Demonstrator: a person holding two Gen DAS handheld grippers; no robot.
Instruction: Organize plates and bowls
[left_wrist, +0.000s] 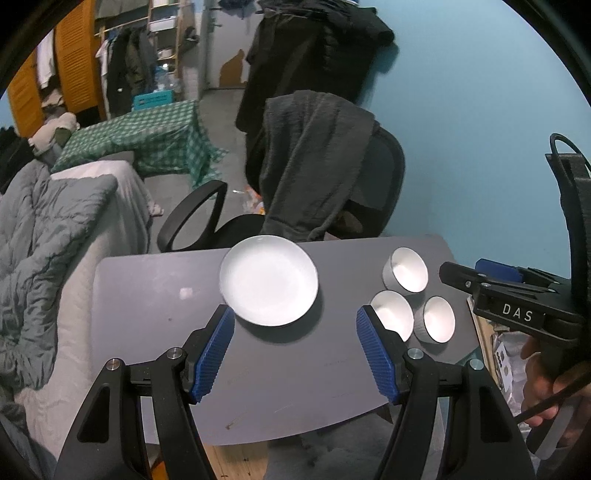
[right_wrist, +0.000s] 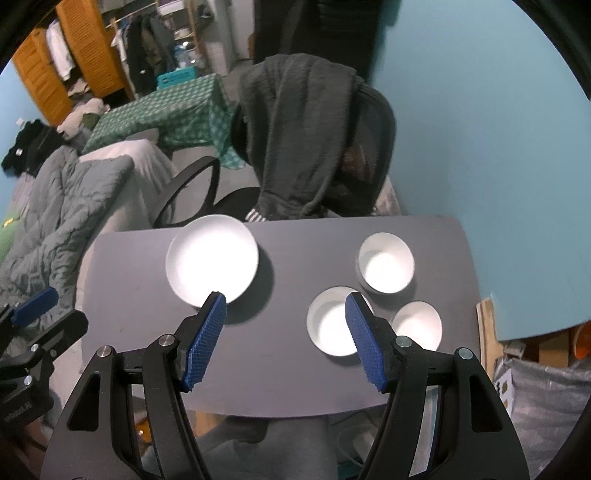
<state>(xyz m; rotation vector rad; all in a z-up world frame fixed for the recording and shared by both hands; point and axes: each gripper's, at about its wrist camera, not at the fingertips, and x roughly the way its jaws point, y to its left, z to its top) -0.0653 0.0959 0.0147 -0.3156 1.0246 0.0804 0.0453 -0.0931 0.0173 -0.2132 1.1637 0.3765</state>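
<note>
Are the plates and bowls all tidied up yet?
Not yet. Done: nothing looks stacked. The white plate and three bowls sit apart on the grey table. In hand: nothing; the left gripper and right gripper are open. Left: gathering them.

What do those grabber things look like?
Each hand-held gripper, left and right, has black plastic arms, silver bolts and two bumpy blue pads. Seen from the left camera, the right one has white letters "DAS" and a black cable.

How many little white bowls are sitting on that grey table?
3, clustered on the table's right side: far bowl, near-left bowl partly behind a gripper finger, near-right bowl. The plate sits apart, left.
</note>
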